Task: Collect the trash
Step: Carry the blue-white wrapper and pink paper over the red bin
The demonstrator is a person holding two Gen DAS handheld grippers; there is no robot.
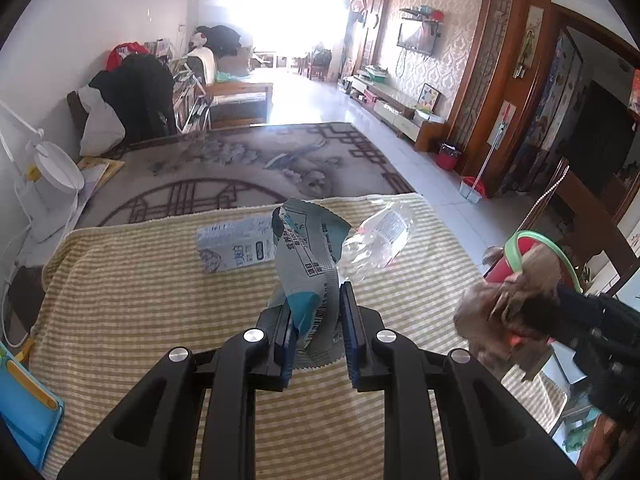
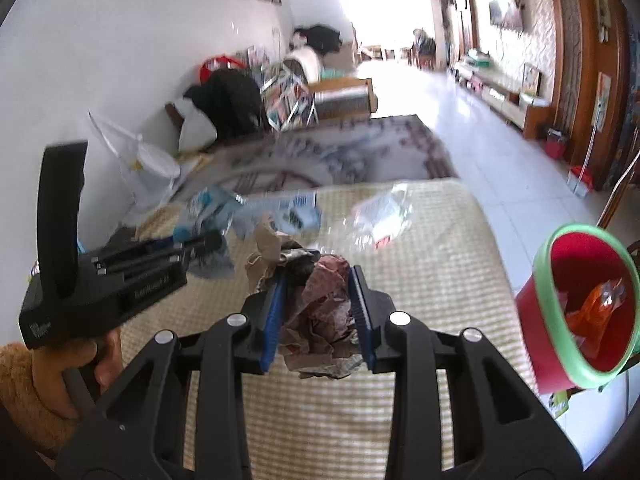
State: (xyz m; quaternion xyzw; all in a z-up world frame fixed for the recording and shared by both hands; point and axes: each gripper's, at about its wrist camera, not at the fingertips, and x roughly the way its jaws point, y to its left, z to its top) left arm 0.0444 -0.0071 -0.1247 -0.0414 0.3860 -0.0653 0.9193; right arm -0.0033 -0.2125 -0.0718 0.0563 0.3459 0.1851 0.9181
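Striped cloth (image 1: 140, 300), left gripper (image 1: 316, 320) pinching printed wrapper (image 1: 304, 256), right gripper (image 2: 320, 312) clamping crumpled paper (image 2: 324, 304).

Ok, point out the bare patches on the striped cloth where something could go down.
Free: the near-left stretch of the striped cloth, between the blue folder and the left gripper. Crowded: the far middle, where the carton and clear plastic bottle lie; the red bin borders the right edge.
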